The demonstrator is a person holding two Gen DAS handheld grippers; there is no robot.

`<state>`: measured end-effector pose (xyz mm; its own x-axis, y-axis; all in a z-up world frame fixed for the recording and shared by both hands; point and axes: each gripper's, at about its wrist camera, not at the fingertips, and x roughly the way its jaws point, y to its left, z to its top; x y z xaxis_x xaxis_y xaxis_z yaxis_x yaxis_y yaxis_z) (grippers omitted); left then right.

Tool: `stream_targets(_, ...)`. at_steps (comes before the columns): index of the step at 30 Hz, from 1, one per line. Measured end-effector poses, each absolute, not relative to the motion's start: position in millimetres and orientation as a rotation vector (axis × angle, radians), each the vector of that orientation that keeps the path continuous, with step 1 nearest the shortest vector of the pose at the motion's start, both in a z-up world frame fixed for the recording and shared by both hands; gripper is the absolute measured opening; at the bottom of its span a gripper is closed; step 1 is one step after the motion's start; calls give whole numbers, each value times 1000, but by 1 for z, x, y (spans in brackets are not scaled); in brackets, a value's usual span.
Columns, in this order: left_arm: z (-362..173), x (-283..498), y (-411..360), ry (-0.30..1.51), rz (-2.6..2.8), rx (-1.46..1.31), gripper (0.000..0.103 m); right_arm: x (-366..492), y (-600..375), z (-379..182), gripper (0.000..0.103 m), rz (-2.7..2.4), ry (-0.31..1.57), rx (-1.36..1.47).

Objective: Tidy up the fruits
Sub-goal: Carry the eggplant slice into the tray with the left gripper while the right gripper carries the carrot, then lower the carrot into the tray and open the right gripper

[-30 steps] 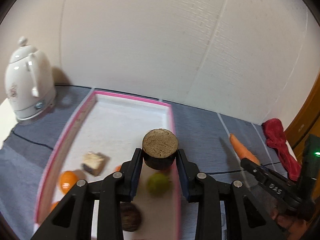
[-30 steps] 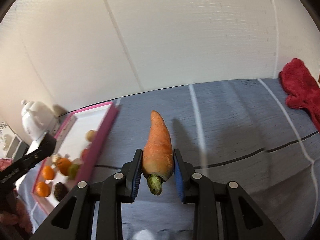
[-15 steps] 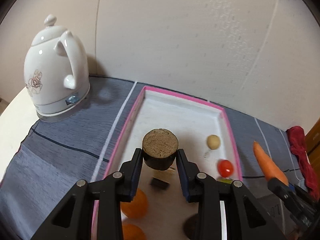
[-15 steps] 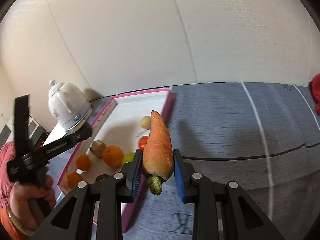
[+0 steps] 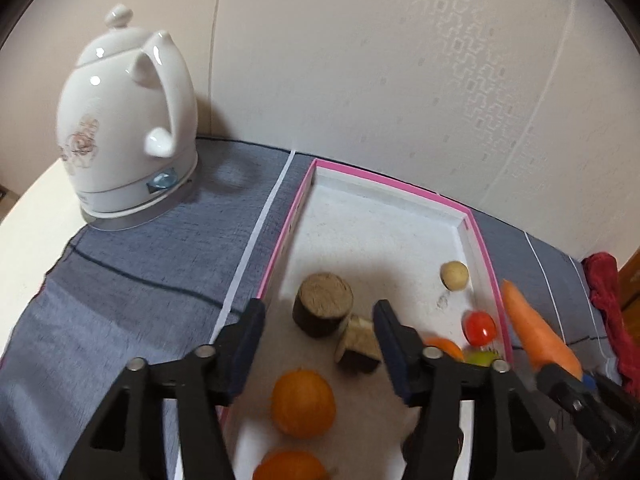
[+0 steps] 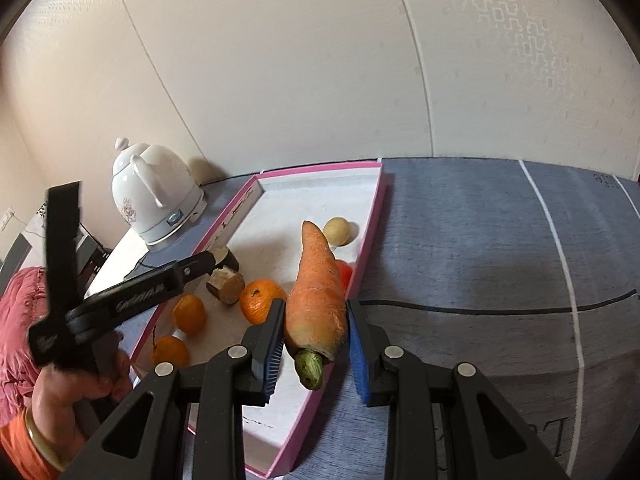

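A pink-rimmed white tray (image 5: 486, 248) (image 6: 370, 236) holds several oranges (image 5: 303, 402) (image 6: 262, 300), a red tomato (image 5: 479, 328), a pale round fruit (image 5: 454, 275) (image 6: 338, 231), a green fruit (image 5: 480, 358), a brown cut chunk (image 5: 358, 344) and a dark brown cylinder (image 5: 323, 310). My left gripper (image 5: 318, 348) is open above the tray, the cylinder lying free just ahead of it. My right gripper (image 6: 316, 340) holds an orange carrot (image 6: 318, 296) (image 5: 536, 332) over the tray's right rim, its jaws wide.
A white ceramic kettle (image 5: 124, 128) (image 6: 154, 196) stands left of the tray on the grey-blue cloth (image 5: 160, 264) (image 6: 500, 260). A red towel (image 5: 608, 308) lies at the far right. A white wall runs close behind.
My left gripper opened and let the brown cylinder down into the tray. My right gripper moved the carrot left over the tray's rim and its jaws widened.
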<state>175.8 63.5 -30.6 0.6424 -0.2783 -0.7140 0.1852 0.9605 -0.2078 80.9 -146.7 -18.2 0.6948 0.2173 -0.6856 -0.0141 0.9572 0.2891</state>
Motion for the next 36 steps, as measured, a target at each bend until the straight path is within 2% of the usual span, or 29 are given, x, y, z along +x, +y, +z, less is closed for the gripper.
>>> stream_targets(5,-24,144,73,781,-241,-108,77,79,-139,-21,29,153,803,274)
stream_targets(25,-34,65,112,802,-78,17,101,76,-76,-30,29,255,902,399)
stream_targets(36,-27,52,126,813,-30,-42,103,95,-67,-45,29,214,914,413)
